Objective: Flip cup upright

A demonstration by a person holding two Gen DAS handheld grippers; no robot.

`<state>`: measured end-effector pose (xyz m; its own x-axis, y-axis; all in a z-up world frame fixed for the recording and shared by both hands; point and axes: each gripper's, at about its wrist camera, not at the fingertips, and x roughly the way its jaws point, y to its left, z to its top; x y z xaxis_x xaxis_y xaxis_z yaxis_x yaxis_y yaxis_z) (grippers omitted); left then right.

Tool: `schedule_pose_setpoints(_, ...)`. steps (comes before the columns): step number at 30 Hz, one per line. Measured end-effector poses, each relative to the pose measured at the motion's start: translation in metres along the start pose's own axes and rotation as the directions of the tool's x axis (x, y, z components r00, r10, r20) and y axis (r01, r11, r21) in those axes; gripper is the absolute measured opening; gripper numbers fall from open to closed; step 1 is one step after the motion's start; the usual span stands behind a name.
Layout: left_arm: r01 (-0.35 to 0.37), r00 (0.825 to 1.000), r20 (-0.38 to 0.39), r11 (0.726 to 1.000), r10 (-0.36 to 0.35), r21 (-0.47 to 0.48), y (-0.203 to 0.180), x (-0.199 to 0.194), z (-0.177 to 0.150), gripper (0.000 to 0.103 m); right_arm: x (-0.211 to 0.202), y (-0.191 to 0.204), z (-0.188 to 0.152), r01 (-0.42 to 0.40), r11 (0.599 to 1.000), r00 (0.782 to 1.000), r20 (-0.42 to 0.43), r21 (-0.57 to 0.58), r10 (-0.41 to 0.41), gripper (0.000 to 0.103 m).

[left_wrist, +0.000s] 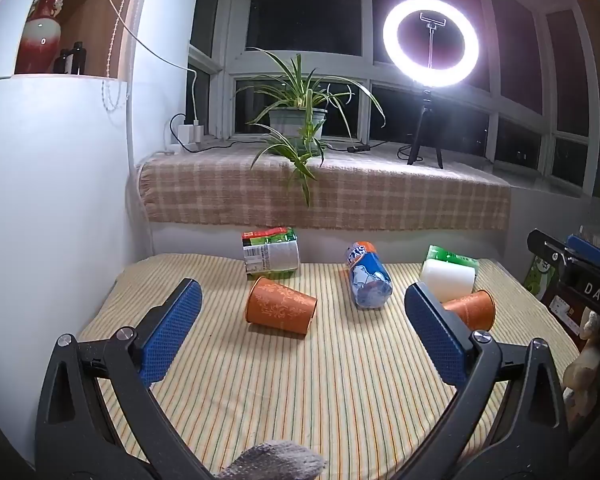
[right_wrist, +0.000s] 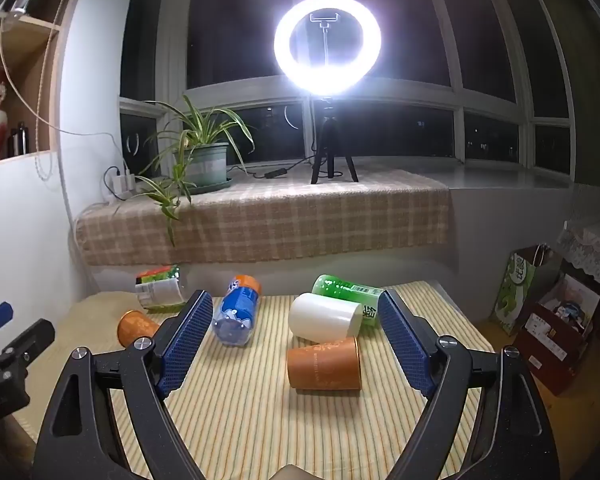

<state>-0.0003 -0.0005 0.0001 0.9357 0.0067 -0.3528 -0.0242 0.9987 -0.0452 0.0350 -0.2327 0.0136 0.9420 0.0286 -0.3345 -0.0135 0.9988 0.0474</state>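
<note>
both hand-held grippers, left (left_wrist: 302, 300) and right (right_wrist: 296, 316), spread wide and empty above toppled orange cups (left_wrist: 281, 306).

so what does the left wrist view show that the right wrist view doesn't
Only the left wrist view: the left gripper wide open, and the right gripper's black body at the right edge.

Only the right wrist view: the right gripper wide open, a green paper bag and a dark red box on the floor.

Both: two orange cups lying on their sides, the Fanta bottle, the white cup, the ring light.
</note>
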Motion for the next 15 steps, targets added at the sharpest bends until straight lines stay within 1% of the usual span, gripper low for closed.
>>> schedule_pose_setpoints(7, 0.001, 1.000, -0.003, 1.000, -0.001, -0.017, 0.0017, -0.0020, -0.0013, 0.103, 0.0001, 0.0023, 0.0015, 0.014, 1.000, 1.000, 0.006, -0.017, -0.014, 0.085)
schedule_pose_setpoints(8, 0.004, 1.000, -0.002, 1.000, -0.004, -0.002, 0.0003, -0.0006, -0.0006, 0.103, -0.0001, 0.0016, 0.0018, 0.009, 1.000, 1.000, 0.006, -0.011, -0.009, 0.085)
schedule_pose_setpoints(15, 0.001, 1.000, 0.001, 1.000, -0.001, 0.002, -0.0019, -0.0050, -0.0036, 0.103, -0.0002, 0.0010, 0.0018, 0.011, 1.000, 1.000, 0.010, -0.003, -0.011, 0.085)
